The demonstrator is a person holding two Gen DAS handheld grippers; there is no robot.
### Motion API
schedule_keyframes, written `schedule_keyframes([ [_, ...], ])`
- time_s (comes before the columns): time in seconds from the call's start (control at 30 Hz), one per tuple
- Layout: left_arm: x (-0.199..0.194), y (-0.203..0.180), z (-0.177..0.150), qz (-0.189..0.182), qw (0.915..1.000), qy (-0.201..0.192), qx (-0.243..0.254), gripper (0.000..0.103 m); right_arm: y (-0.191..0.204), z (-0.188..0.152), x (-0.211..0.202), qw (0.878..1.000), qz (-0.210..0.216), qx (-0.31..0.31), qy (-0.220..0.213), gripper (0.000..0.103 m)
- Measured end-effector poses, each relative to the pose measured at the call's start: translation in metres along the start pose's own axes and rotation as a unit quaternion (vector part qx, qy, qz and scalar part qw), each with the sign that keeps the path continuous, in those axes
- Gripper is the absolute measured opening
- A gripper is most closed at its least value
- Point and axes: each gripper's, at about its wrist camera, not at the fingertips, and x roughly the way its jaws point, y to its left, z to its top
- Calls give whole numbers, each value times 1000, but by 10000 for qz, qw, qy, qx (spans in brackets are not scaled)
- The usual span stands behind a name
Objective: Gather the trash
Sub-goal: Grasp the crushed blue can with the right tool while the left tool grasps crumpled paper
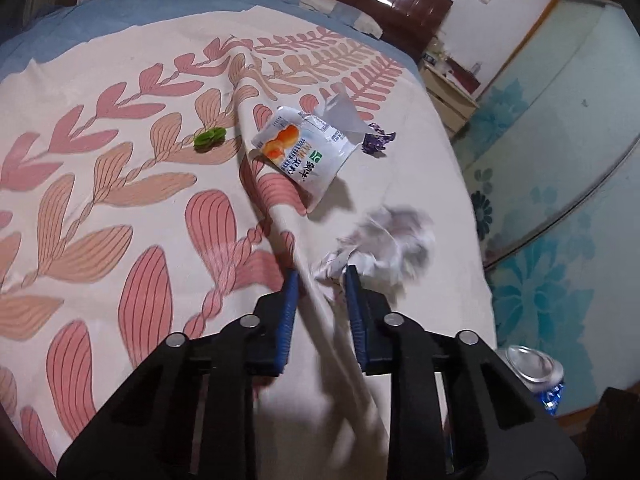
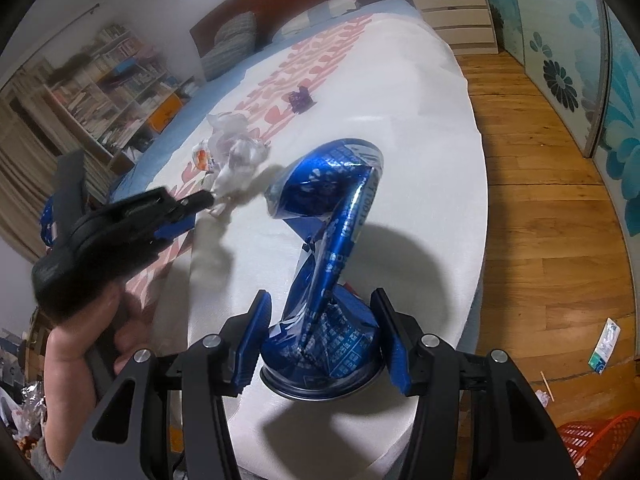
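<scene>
Trash lay scattered over a bed [image 1: 120, 160] covered by a cream spread with pink and tan leaf prints. Nearest the left gripper [image 1: 320, 276] was a crumpled white tissue [image 1: 384, 240], blurred in the left wrist view; its lower end sat between the blue pads at their tips, and a raised fold of the spread ran between the jaws as well. The jaws stood narrowly apart, and whether the pads actually pressed the tissue I could not tell. In the right wrist view the same left gripper [image 2: 208, 200], held by a person's hand [image 2: 80, 332], had its tip at the tissue [image 2: 236, 164].

Farther up the bed lay a white snack wrapper [image 1: 304, 148] with an orange picture, a green logo and Chinese characters printed upside down to the camera, too small to read with certainty. Just beside it were a torn clear plastic piece [image 1: 340, 112] and a crumpled purple wrapper [image 1: 378, 142]; a small green wrapper [image 1: 210, 139] lay well to the left.

The right gripper [image 2: 324, 344] was clamped on a crushed blue can [image 2: 332, 240], pads pressing its base from both sides, the bent body rising above the bed edge. White print covered the can but could not be read.

On the wooden floor [image 2: 540, 220] lay a small white and green packet [image 2: 606, 346], with a red basket [image 2: 592, 440] near it.
</scene>
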Motion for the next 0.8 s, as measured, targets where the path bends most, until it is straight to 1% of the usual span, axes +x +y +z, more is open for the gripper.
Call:
schedule_keyframes([
  [0.13,-7,-4,-4,-32,9998,-75,191,22,-2,0,-1,10000,-8,35,-13,52],
  [0.2,-9,-9,-5,-31,9995,-73,292,15,-2,0,-1,10000,-12,26,-14,52],
  [0.27,-11,-10,-5,-32,9994,-103,325,12,-2,-1,-1,10000,-11,39,-17,52],
  [0.33,-12,-14,-5,-89,9989,-154,426,12,-2,-1,-1,10000,-6,43,-14,52],
  [0.4,-15,-17,-6,-58,9982,-256,542,12,-2,0,0,10000,-1,48,-11,52],
  [0.43,-15,-20,-5,-69,9976,-308,619,13,-2,-1,0,10000,0,54,-9,52],
  [0.5,-18,-25,-3,-40,9962,-427,758,32,-1,0,0,10000,5,60,-5,52],
  [0.53,-19,-28,-2,-36,9950,-562,823,60,-2,0,1,10000,9,60,-3,52],
  [0.57,-21,-29,-1,-79,9941,-673,845,74,-2,0,1,10000,12,62,-2,52],
  [0.6,-23,-31,1,-124,9928,-821,865,76,-1,0,1,10000,14,60,2,52],
  [0.63,-21,-34,5,-133,9919,-879,912,78,-2,0,1,10000,21,61,9,52],
  [0.67,-17,-37,8,-134,9916,-856,955,80,-2,0,1,10000,28,62,10,52],
  [0.73,-3,-41,15,-140,9924,-697,1008,80,-2,0,3,10000,39,58,26,52],
  [0.8,16,-45,21,-175,9944,-410,954,80,-2,0,4,10000,64,49,55,52],
])
